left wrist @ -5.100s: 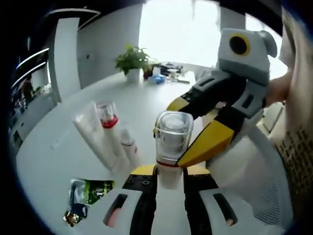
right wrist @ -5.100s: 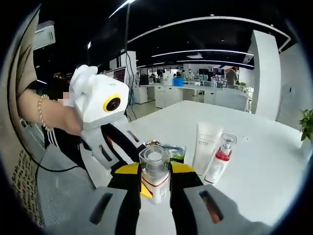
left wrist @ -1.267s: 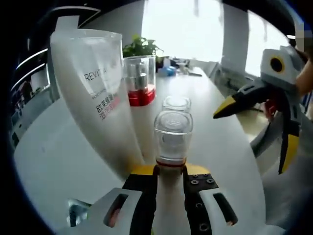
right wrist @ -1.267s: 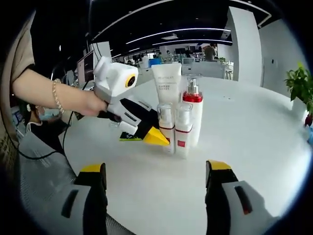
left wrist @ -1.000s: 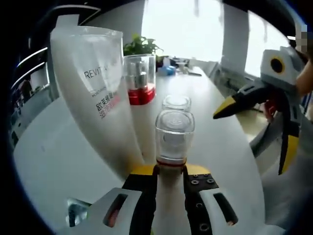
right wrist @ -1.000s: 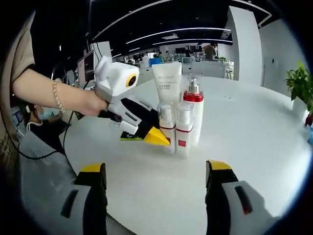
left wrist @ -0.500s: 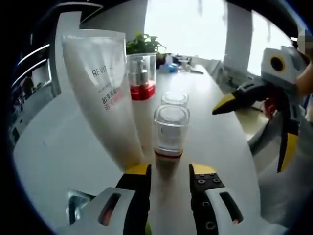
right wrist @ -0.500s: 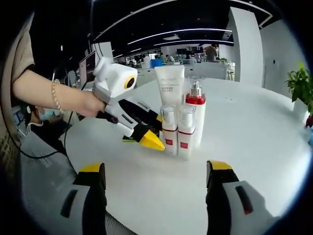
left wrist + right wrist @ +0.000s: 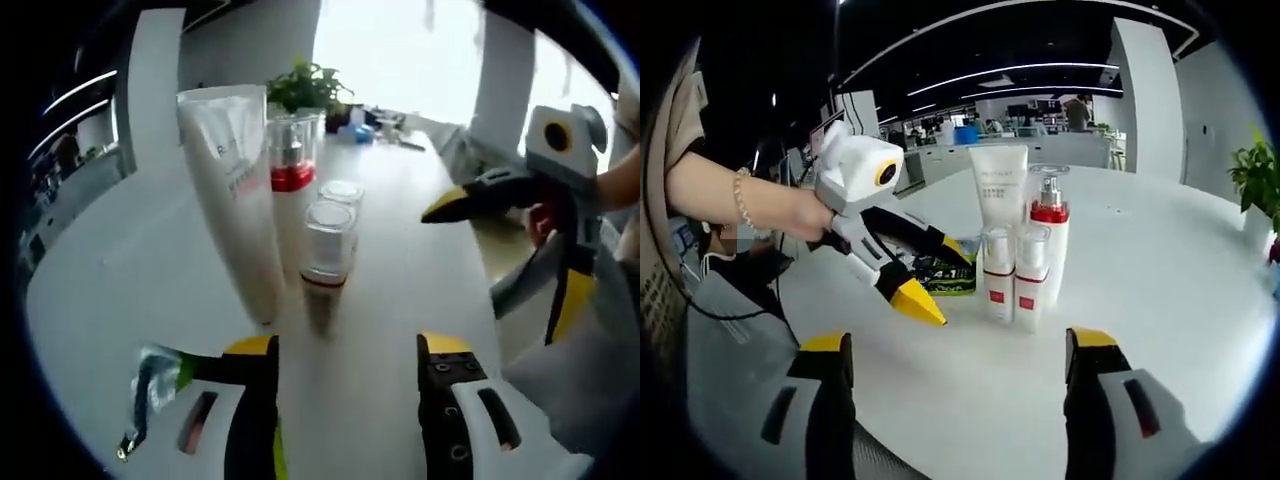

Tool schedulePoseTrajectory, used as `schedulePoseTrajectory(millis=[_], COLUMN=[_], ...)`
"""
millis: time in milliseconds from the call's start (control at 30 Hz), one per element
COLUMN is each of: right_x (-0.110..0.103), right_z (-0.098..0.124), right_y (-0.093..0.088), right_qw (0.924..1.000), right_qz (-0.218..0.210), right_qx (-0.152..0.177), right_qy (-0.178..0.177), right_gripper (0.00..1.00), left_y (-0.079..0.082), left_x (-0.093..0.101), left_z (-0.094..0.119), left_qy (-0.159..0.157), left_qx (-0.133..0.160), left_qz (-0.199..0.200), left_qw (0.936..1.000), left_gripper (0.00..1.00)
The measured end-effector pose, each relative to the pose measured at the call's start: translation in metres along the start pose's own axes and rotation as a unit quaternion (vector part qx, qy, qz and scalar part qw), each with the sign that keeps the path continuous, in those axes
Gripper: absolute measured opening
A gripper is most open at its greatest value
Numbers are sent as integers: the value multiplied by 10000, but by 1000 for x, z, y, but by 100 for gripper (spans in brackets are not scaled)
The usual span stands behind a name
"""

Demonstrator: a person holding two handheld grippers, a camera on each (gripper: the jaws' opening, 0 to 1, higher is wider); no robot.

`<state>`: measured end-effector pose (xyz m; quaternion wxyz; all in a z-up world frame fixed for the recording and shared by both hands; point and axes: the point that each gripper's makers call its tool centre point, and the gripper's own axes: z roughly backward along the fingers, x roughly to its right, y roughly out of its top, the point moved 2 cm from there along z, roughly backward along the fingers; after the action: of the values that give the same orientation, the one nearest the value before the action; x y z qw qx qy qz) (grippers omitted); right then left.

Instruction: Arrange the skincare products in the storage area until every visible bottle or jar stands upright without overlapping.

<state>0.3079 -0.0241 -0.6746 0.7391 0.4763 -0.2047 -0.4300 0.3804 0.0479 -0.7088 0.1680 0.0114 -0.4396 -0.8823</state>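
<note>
While both sets of jaws stand wide apart and hold nothing, four products stand upright, clustered on the white bench [image 9: 1160, 300]: tube [image 9: 236, 200], pump bottle [image 9: 290, 190], and two small clear-capped bottles [image 9: 1015, 275]. Left gripper [image 9: 345, 350] is near them; right gripper [image 9: 960, 345] faces them.

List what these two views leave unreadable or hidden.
- Left gripper view: tube lettering, motion-blurred; sachet partly behind the left gripper.
- Right gripper view: sachet half covered by the left gripper and bottles; small bottles' red labels too small to read.
</note>
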Motion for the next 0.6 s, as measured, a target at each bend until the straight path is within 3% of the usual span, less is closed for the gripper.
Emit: schedulePoseTrajectory(millis=[267, 600], right_x=[0, 0], right_z=[5, 15], right_y=[7, 11], right_qw=[9999, 9997], right_qz=[-13, -74], right_qx=[114, 209], right_qy=[24, 35], right_gripper=[90, 93], left_y=[-11, -25], left_x=[9, 19], left_z=[16, 44], left_qy=[155, 490], left_qx=[-73, 40], left_qz=[415, 996], left_qw=[9990, 9938], left_gripper=[72, 89])
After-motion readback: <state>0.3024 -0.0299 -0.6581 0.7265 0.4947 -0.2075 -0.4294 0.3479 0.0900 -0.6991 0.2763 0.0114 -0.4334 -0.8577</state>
